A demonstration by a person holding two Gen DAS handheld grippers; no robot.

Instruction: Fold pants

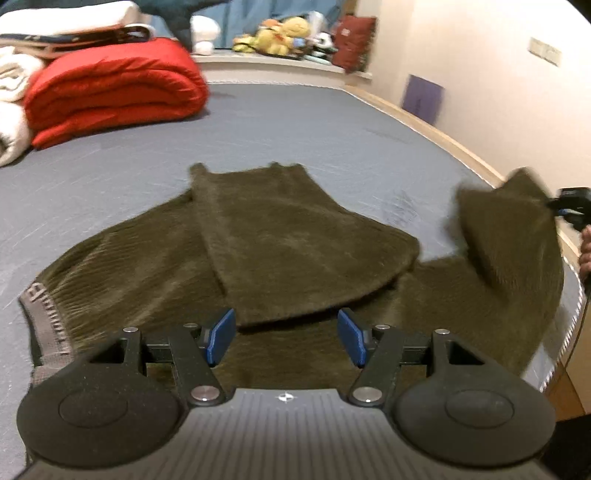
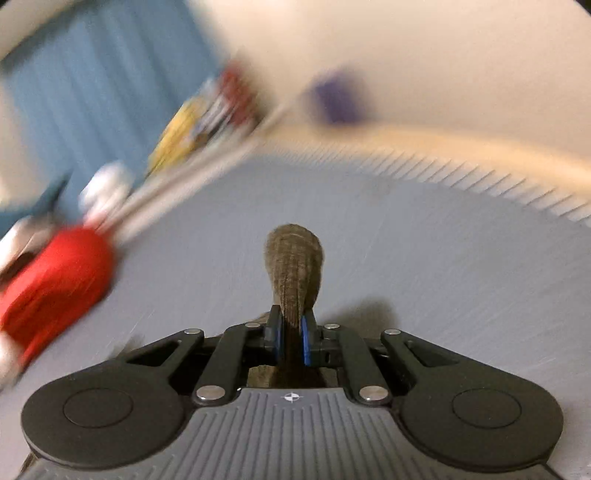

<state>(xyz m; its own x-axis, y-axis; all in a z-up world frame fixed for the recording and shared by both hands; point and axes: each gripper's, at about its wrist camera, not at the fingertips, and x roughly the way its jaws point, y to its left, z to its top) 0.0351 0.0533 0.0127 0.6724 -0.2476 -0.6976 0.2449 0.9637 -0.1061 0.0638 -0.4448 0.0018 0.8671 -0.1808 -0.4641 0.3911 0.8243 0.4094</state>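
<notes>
Olive-brown corduroy pants (image 1: 280, 243) lie on a grey bed (image 1: 295, 122), one leg folded back over the body, the grey waistband (image 1: 48, 317) at the left. My left gripper (image 1: 286, 334) is open and empty just above the near edge of the pants. My right gripper (image 2: 291, 332) is shut on a fold of the pants fabric (image 2: 293, 266) and holds it above the bed. In the left wrist view it shows at the far right (image 1: 570, 208), lifting the other leg end (image 1: 509, 221).
A folded red quilt (image 1: 114, 88) and white bedding (image 1: 14, 107) sit at the bed's far left. Stuffed toys (image 1: 280, 35) and a red cushion (image 1: 352, 40) line the window ledge. The bed's wooden edge (image 1: 443, 136) and a wall are on the right.
</notes>
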